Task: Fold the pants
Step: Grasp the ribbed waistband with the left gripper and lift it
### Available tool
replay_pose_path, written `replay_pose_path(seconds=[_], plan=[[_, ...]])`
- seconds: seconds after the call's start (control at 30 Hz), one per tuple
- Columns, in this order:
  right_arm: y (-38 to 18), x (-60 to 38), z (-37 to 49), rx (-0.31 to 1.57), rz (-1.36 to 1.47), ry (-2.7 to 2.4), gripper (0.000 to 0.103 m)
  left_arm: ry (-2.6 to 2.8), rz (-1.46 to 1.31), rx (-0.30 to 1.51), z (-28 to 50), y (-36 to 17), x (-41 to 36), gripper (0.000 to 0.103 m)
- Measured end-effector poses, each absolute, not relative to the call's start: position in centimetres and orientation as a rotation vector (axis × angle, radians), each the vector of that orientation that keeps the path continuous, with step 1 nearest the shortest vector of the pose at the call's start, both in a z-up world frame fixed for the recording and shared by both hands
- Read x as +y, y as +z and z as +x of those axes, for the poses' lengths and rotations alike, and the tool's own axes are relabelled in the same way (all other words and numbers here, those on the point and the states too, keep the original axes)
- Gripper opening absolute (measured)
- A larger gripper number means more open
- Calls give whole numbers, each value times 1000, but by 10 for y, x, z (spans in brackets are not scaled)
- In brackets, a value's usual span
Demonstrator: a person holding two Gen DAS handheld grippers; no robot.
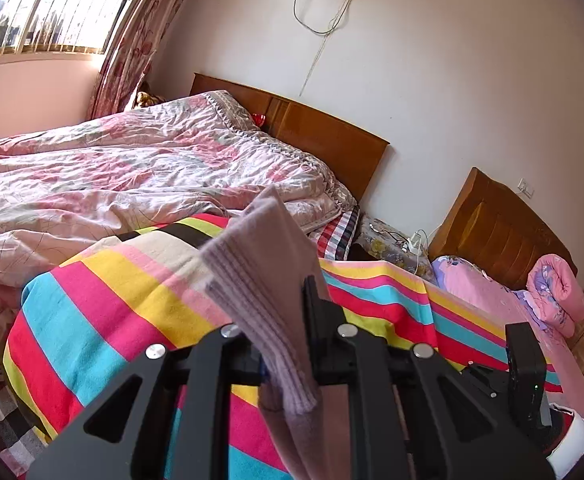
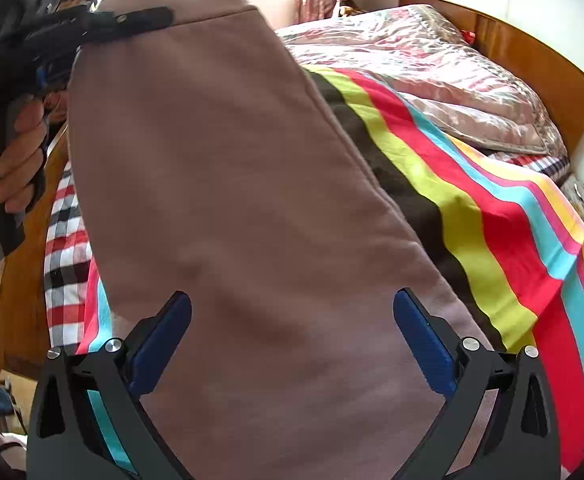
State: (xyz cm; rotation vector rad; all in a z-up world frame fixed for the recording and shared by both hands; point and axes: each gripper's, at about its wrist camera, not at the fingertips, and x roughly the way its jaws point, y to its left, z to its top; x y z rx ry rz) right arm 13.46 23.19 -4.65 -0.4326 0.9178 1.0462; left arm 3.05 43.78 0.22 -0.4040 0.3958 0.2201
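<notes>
A: Your left gripper (image 1: 292, 320) is clamped on the ribbed cuff end of the mauve knitted pants (image 2: 244, 208), lifted off the bed. In the right wrist view that hold sits near one corner, so the rest of the cuff could sag or slide out if you swing quickly.

B: And your right gripper (image 2: 292, 340)?

A: Its blue pads stand wide apart over the cloth, gripping nothing. If you close there you may pinch only the top layer, or catch the striped fleece blanket (image 2: 491, 208) below, and the fold would drag crooked.

B: What are you working on?

A: That bright blanket in pink, yellow, blue and red bands, spread over the bed; it is soft and may ruck as the pants drag across. A red checked sheet (image 2: 64, 248) shows at its edge. Beyond lies a rumpled pink floral quilt (image 1: 132, 168), then a brown wooden headboard (image 1: 323, 136) against the white wall, and a barred window (image 1: 52, 12) with flowered curtains.
</notes>
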Motion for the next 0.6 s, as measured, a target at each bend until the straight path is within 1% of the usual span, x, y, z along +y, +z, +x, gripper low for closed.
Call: replay_pose_path(seconds=[0.07,0.1,0.13,0.2,0.27,0.33,0.4,0.47,0.53,0.6], plan=[[-66,235,139,948,-488,1027,99,215,-374,387,30,12,423,14],[-67,235,133,884,-514,1037,99,213,-360,386,30,16,416,14],[-67,235,133,886,-523,1031,99,212,-353,387,31,20,409,14],[-60,231,138,933,-496,1001,97,204,-339,385,30,28,393,14],[-41,207,141,908,-396,951,97,186,-315,368,26,39,370,13],[-15,163,140,849,-267,912,97,155,-274,349,23,52,334,13],[7,106,137,788,-148,846,98,127,-174,341,24,62,283,13],[21,41,136,751,-36,778,98,58,-117,346,28,61,230,13],[31,-26,137,727,54,677,98,-5,-40,369,34,44,172,15],[36,-91,129,714,121,567,99,-85,34,451,48,7,117,19]])
